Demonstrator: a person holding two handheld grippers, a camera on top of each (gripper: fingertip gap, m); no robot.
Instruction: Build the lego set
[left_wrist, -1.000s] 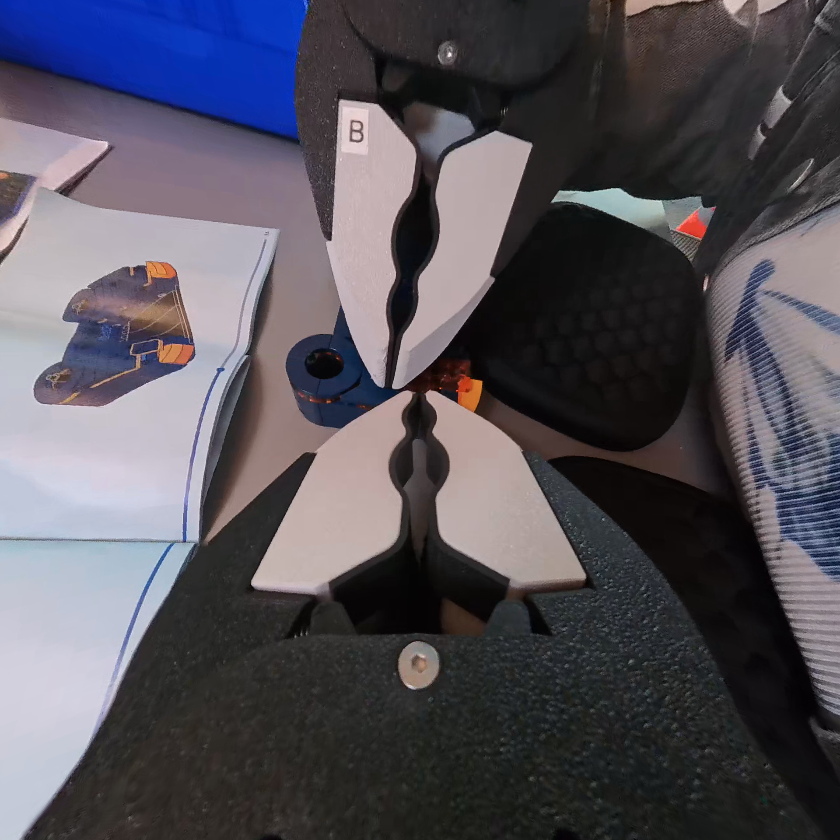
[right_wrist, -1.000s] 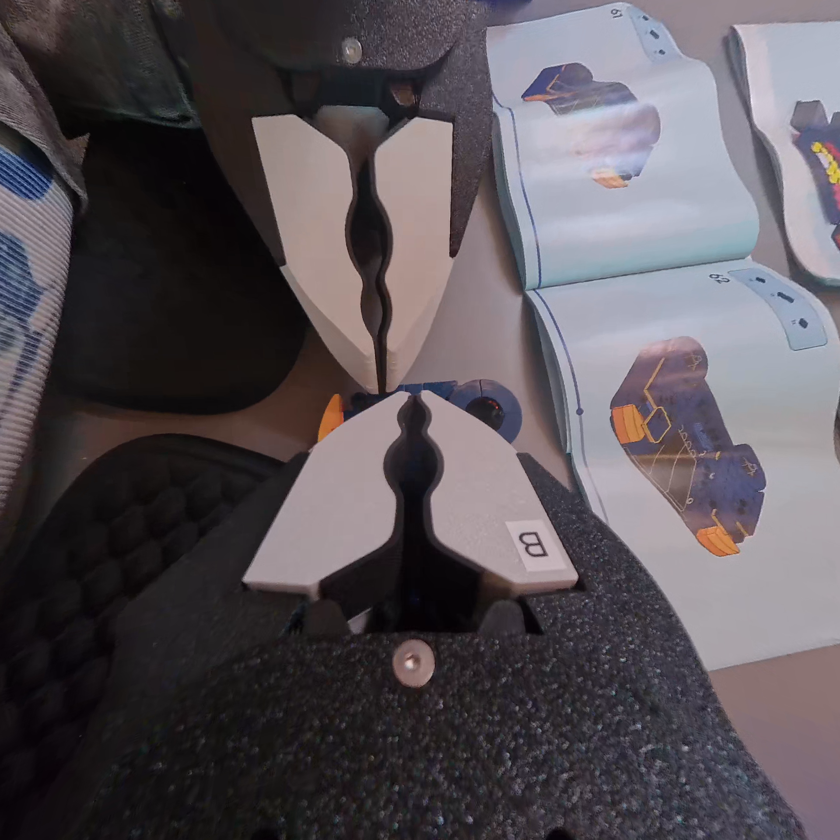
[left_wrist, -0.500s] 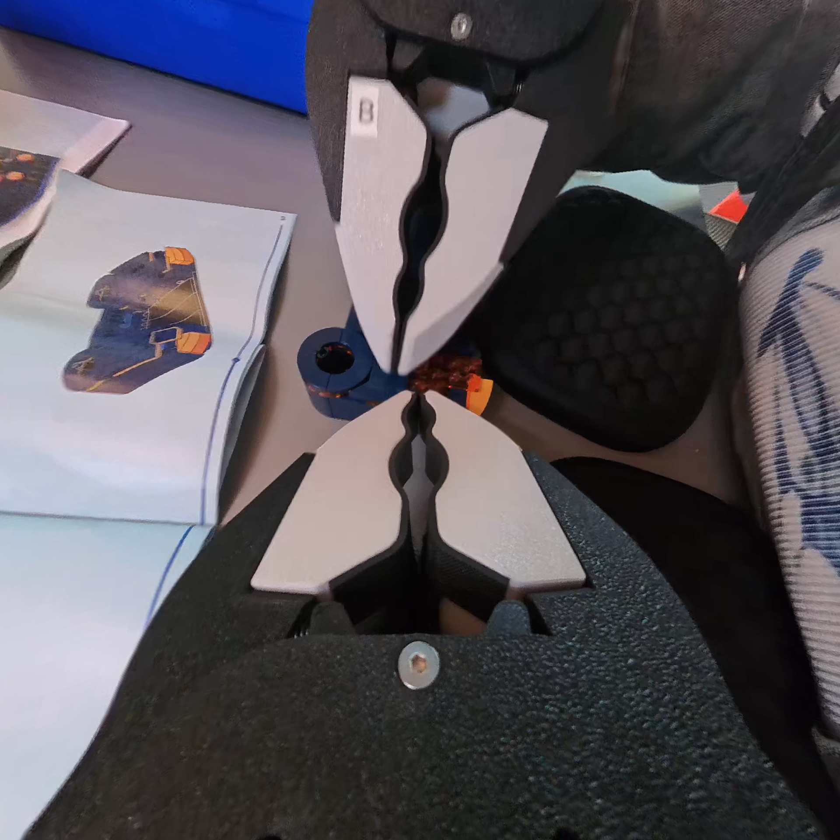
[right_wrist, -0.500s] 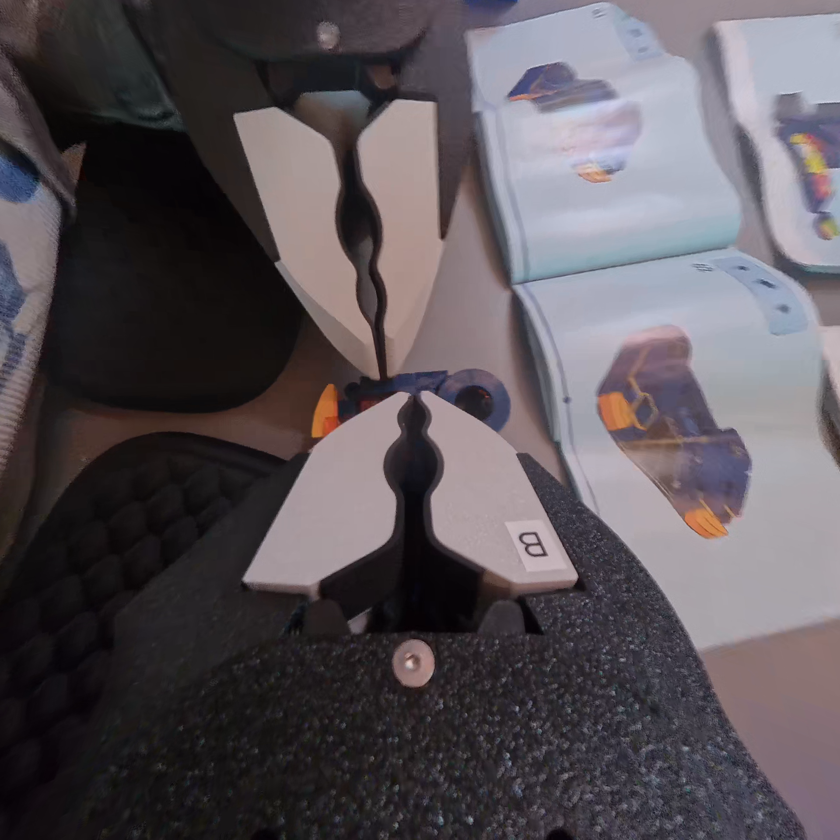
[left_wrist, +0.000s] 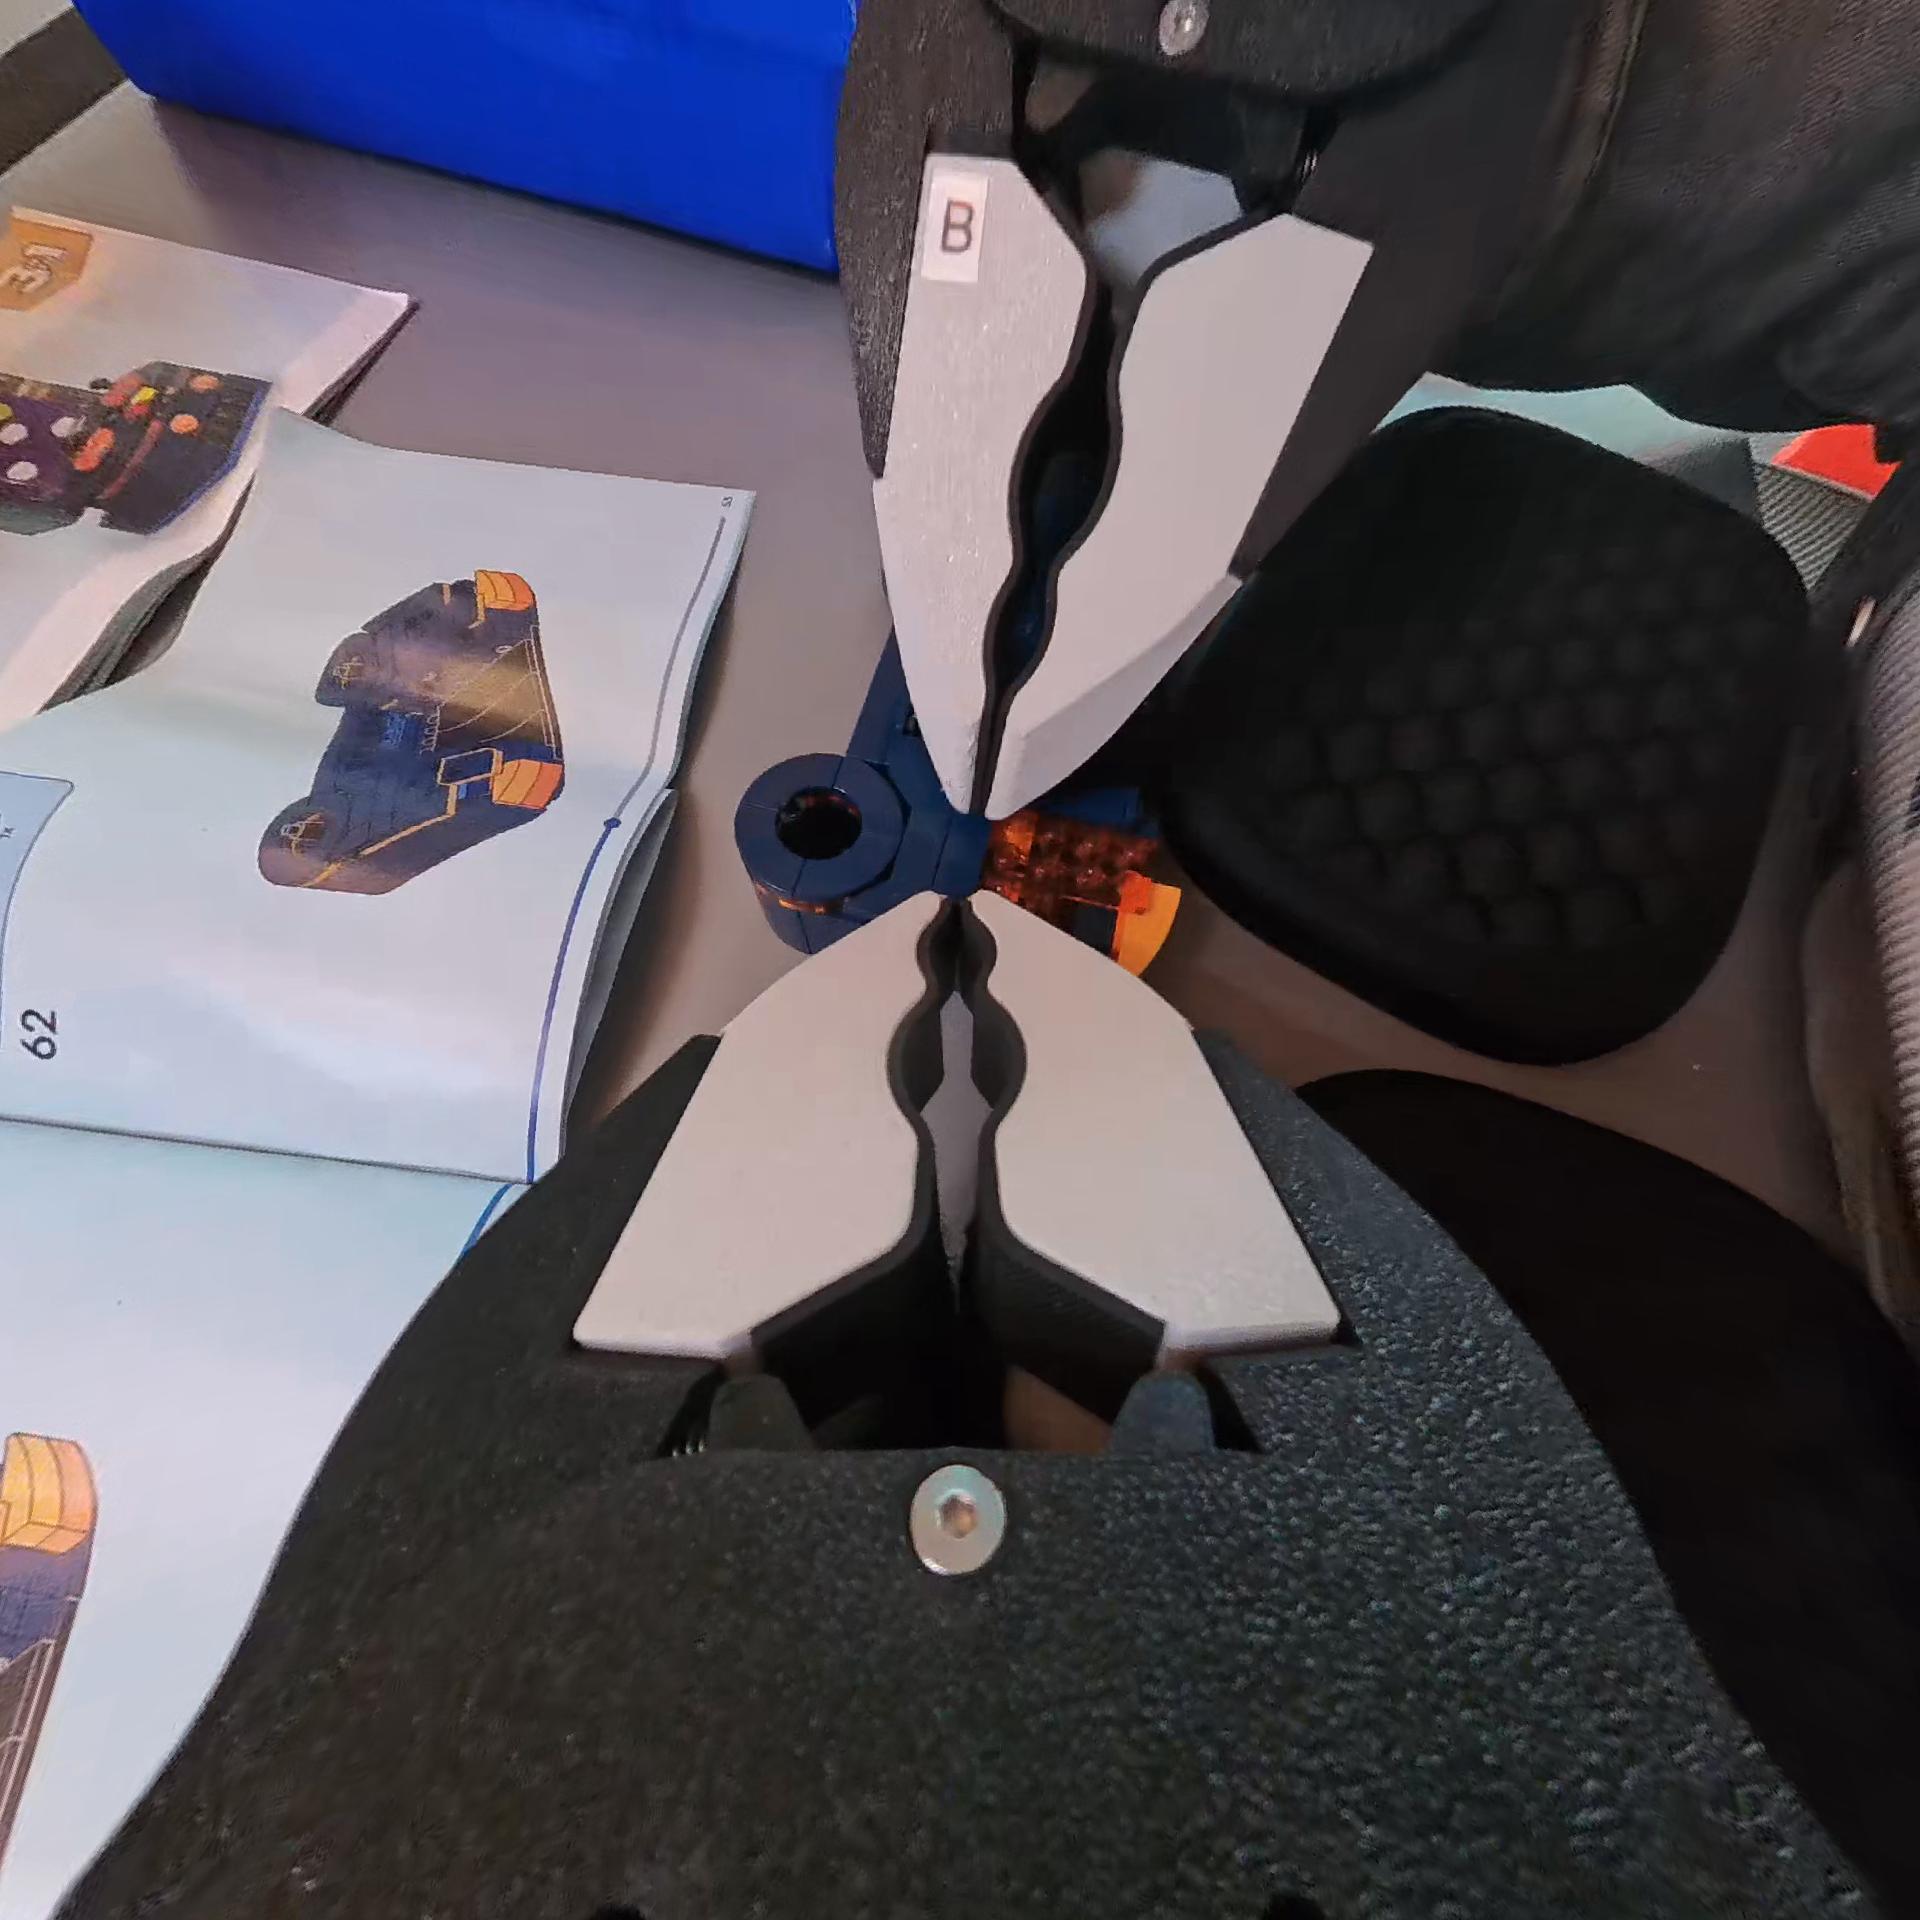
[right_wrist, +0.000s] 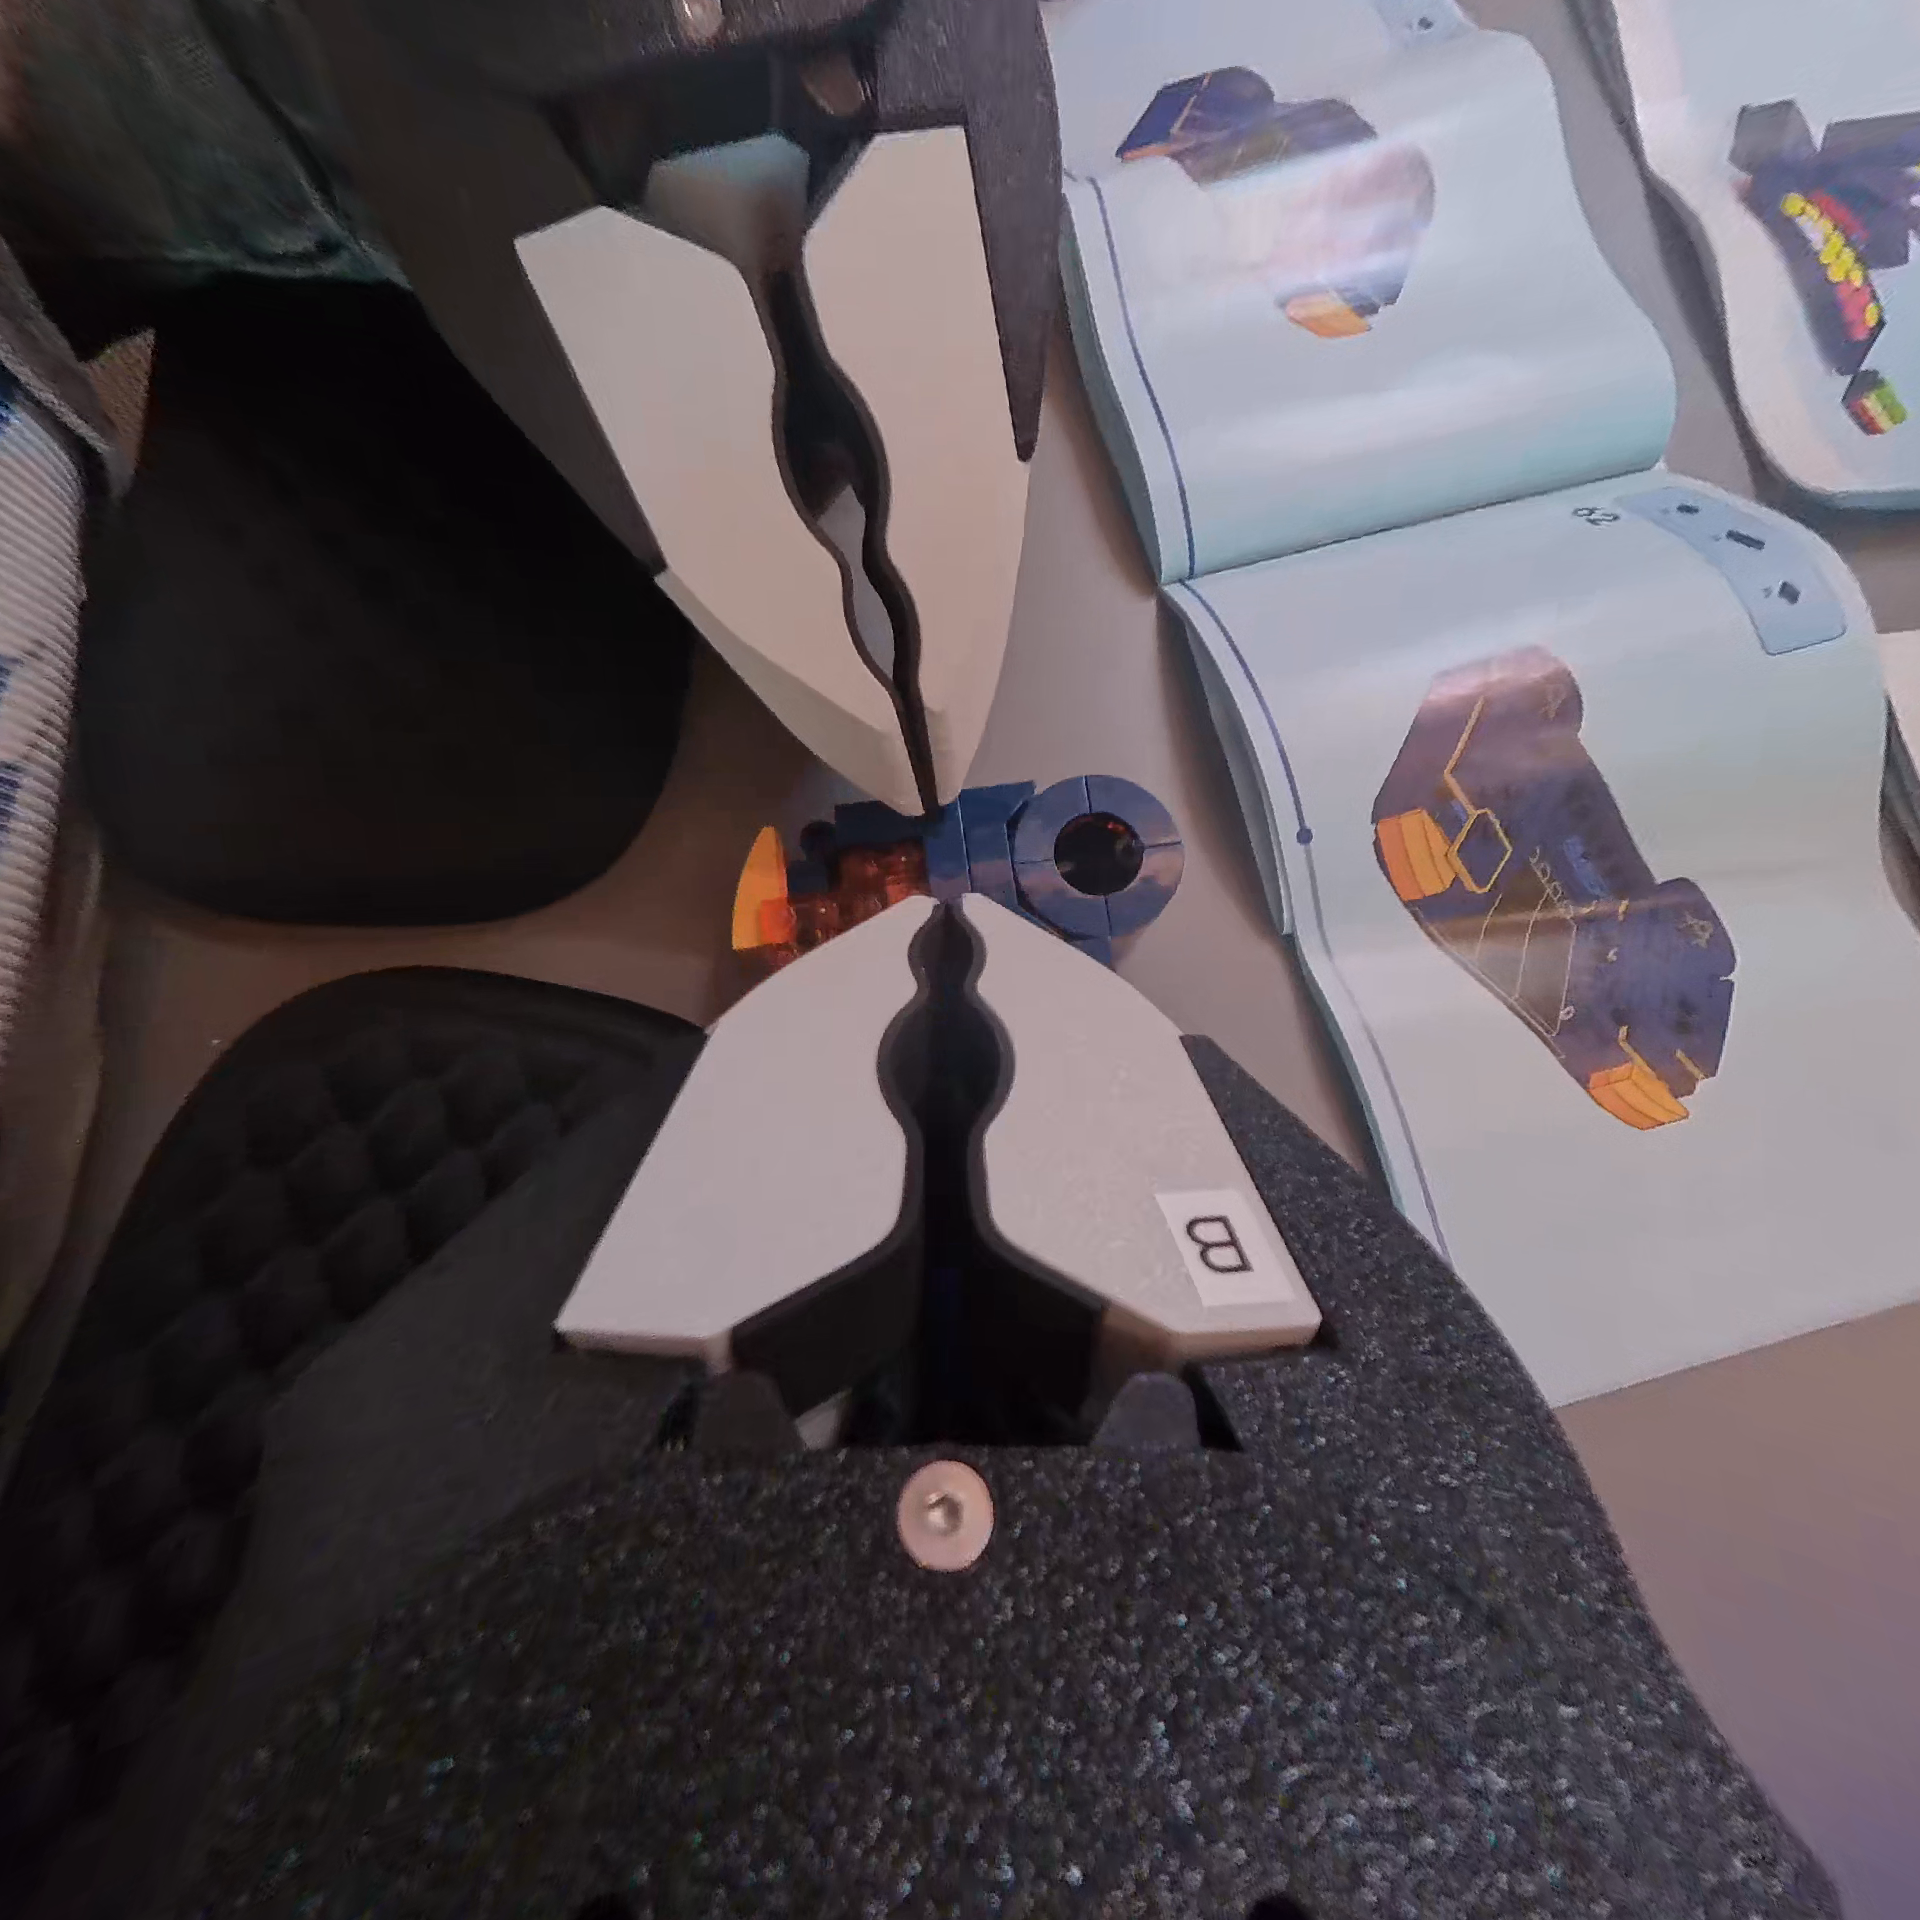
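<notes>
Two grippers: your left gripper (left_wrist: 954, 906) and right gripper (right_wrist: 943, 906) meet tip to tip at mid-frame in both wrist views, each pointing at the other.
Task's thing: the small dark-blue lego assembly with a ring end, translucent orange bricks and an orange curved piece (left_wrist: 940, 847) sits pinched between the two sets of tips, just above the grey table top (left_wrist: 582, 343). The ring lies to the left of centre in the left wrist view, to the right of centre in the right wrist view (right_wrist: 1039, 857).
Left jaws: drawn nearly together, only a thin slit between them, tips against the blue middle of the assembly. I judge them gripping it, though the contact itself is hidden.
Right jaws: likewise nearly closed and pressed on the same blue section from the opposite side.
Surroundings: the open pale-blue instruction booklet (left_wrist: 395, 790) fills the left of the left wrist view; a blue bin (left_wrist: 468, 94) sits upper left; a black quilted pad (left_wrist: 1496, 748) lies at right.
Step in hand: you appear to be squeezing or seating a part on the assembly, both tools bearing on one spot.
Next move: calls for steady opposed pressure, then a check against the booklet picture; a skewed push could pop the orange bricks off.
Change from earlier frame: the right gripper's fingers, seen in the left wrist view, lean further over and the booklet has shifted right in frame; the grip point has not changed.
</notes>
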